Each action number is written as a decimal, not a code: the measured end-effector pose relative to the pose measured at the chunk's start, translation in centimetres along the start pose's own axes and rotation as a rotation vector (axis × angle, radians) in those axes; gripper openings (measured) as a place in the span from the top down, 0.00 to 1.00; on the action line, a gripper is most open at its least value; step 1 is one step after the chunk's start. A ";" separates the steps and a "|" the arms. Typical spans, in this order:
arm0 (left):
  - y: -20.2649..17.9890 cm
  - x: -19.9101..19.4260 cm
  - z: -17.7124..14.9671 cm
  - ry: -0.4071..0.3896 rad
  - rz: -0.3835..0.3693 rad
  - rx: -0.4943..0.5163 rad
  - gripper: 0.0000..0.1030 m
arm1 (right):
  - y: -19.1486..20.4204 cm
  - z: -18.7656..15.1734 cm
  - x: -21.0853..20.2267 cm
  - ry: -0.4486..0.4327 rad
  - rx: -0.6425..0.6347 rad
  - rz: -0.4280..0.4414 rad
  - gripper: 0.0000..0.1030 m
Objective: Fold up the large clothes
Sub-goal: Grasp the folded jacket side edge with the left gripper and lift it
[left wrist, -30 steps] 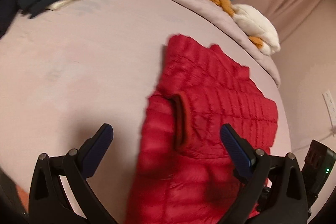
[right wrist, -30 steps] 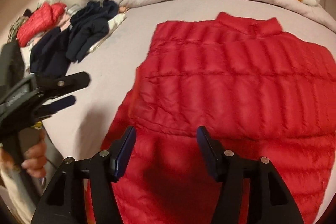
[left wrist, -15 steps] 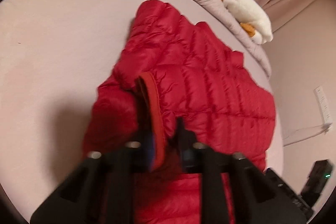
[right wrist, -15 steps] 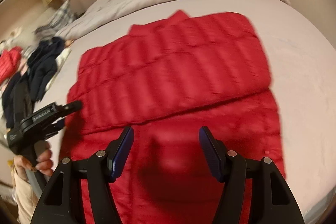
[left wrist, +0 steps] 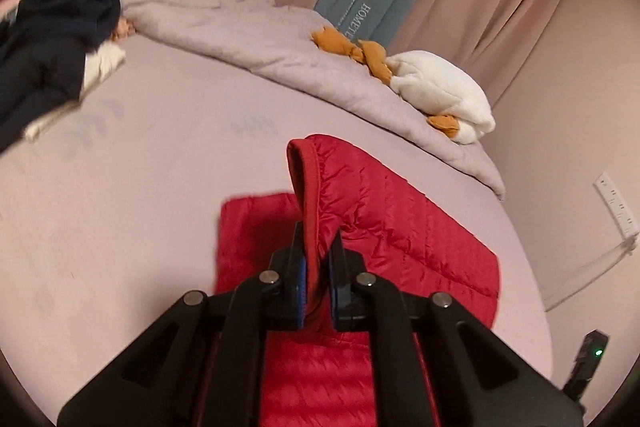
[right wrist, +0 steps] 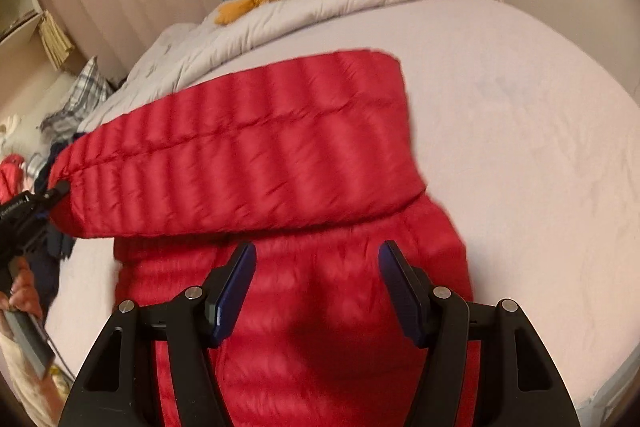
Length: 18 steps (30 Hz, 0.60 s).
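A red quilted puffer jacket (left wrist: 404,239) lies on the pale lilac bed sheet (left wrist: 132,195). My left gripper (left wrist: 318,267) is shut on the jacket's sleeve cuff, which stands up between the pads with its darker lining showing. In the right wrist view the jacket (right wrist: 256,155) spreads across the middle, its left end lifted where the left gripper (right wrist: 52,193) pinches it. My right gripper (right wrist: 318,279) hovers open over the jacket's near part, with nothing pressed between its blue pads.
A white and orange plush toy (left wrist: 436,95) rests on a rumpled grey duvet (left wrist: 240,27) at the far edge. Dark clothes (left wrist: 48,43) pile at the left. A person's hand (right wrist: 24,295) holds the left gripper's handle. Curtains and a wall socket (left wrist: 616,203) stand beyond.
My left gripper went from open above the jacket to shut on the sleeve cuff, then rose with it. The right gripper swung right across the jacket, staying open.
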<state>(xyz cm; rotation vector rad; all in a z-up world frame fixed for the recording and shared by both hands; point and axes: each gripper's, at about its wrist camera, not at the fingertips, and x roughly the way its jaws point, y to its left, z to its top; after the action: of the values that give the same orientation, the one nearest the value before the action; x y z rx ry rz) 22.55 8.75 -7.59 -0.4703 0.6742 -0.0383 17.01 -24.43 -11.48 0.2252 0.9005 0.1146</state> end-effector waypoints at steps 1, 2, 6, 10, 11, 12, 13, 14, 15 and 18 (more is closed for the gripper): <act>0.5 0.0 0.1 0.004 0.006 0.004 0.93 | -0.1 0.5 0.3 -0.008 0.008 0.003 0.38; 0.8 0.8 0.4 0.019 0.023 0.009 0.93 | 0.0 0.9 0.6 -0.013 0.015 -0.004 0.38; 2.7 3.5 0.0 0.082 0.071 -0.009 0.93 | -0.2 2.0 2.0 -0.022 0.012 -0.023 0.40; 4.7 5.9 -1.1 0.150 0.117 -0.035 0.93 | -1.1 2.6 3.5 0.001 0.010 -0.061 0.43; 5.1 6.5 -1.5 0.165 0.126 -0.037 0.92 | -1.5 2.7 3.9 0.011 0.009 -0.070 0.43; 5.4 6.8 -1.9 0.175 0.132 -0.038 0.92 | -1.7 2.7 4.2 0.019 0.009 -0.078 0.43; 5.5 7.1 -2.1 0.184 0.141 -0.036 0.92 | -1.8 2.8 4.7 0.030 0.009 -0.085 0.43; 5.7 7.4 -2.4 0.194 0.151 -0.034 0.92 | -1.9 2.9 5.1 0.042 0.009 -0.094 0.43; 5.9 7.7 -2.6 0.202 0.156 -0.033 0.91 | -1.8 2.7 5.3 0.047 0.009 -0.100 0.43; 6.2 8.3 -2.9 0.217 0.173 -0.023 0.90 | -1.9 2.8 5.8 0.059 0.007 -0.105 0.43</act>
<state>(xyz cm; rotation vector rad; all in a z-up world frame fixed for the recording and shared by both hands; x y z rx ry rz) 26.53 11.58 -17.15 -0.4319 0.9269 0.0826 22.80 -25.56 -14.74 0.1814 0.9698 0.0204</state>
